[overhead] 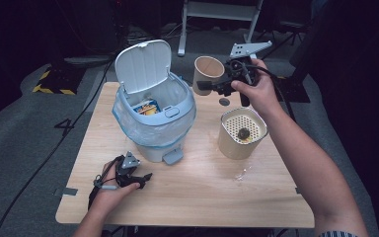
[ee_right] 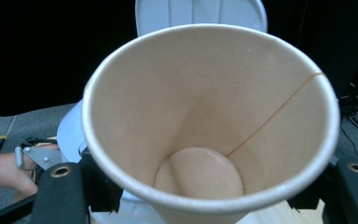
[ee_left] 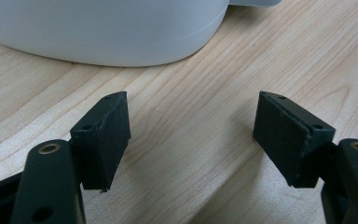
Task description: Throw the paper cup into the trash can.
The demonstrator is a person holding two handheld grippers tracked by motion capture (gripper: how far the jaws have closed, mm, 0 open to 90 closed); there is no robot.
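Note:
A pale blue pedal bin (overhead: 154, 129) stands on the wooden table (overhead: 197, 197) with its lid (overhead: 143, 64) up, a clear bag lining it and a yellow and blue packet (overhead: 147, 108) inside. At the table's back, my right gripper (overhead: 216, 87) is shut on a tan paper cup (overhead: 207, 71), which is tilted beside the bin. The cup (ee_right: 209, 121) looks empty, with a damp bottom, and its mouth faces the right gripper view. My left gripper (overhead: 145, 177) rests low over the table in front of the bin, its jaws open and empty (ee_left: 191, 135).
A cream container (overhead: 233, 147) with a perforated top stands right of the bin, a dark lump (overhead: 244, 132) on the top. A small dark disc (overhead: 224, 101) lies behind it. Drops of clear liquid (overhead: 242, 174) lie in front. The bin's pedal (overhead: 173, 156) sticks out forward.

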